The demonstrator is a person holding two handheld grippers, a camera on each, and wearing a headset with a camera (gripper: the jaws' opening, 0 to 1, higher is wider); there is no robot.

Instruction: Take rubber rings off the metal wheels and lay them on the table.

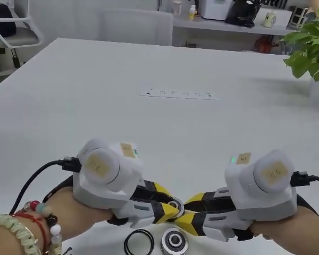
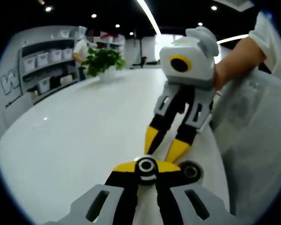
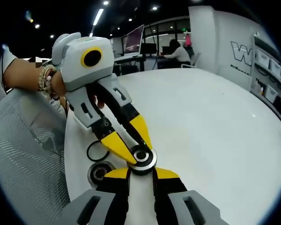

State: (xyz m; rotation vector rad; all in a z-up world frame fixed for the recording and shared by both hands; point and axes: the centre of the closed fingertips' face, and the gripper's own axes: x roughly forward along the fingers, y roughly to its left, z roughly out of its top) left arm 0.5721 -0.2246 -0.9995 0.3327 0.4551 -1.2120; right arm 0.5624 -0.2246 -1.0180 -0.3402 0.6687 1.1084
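A metal wheel (image 1: 175, 204) with a black rubber ring around its rim hangs just above the near table edge. My left gripper (image 1: 171, 209) is shut on it, and the wheel (image 2: 146, 166) sits between its yellow tips (image 2: 124, 167). My right gripper (image 1: 187, 213) comes in from the right. Its tips meet at the wheel's (image 3: 143, 158) edge and look shut on the ring. A loose black rubber ring (image 1: 139, 242) and a second wheel (image 1: 174, 241) lie on the table below.
The white table (image 1: 165, 127) stretches far ahead, with a small strip of marks (image 1: 181, 94) at mid-table. A potted plant (image 1: 311, 48) stands at the far right. Chairs and a counter line the back.
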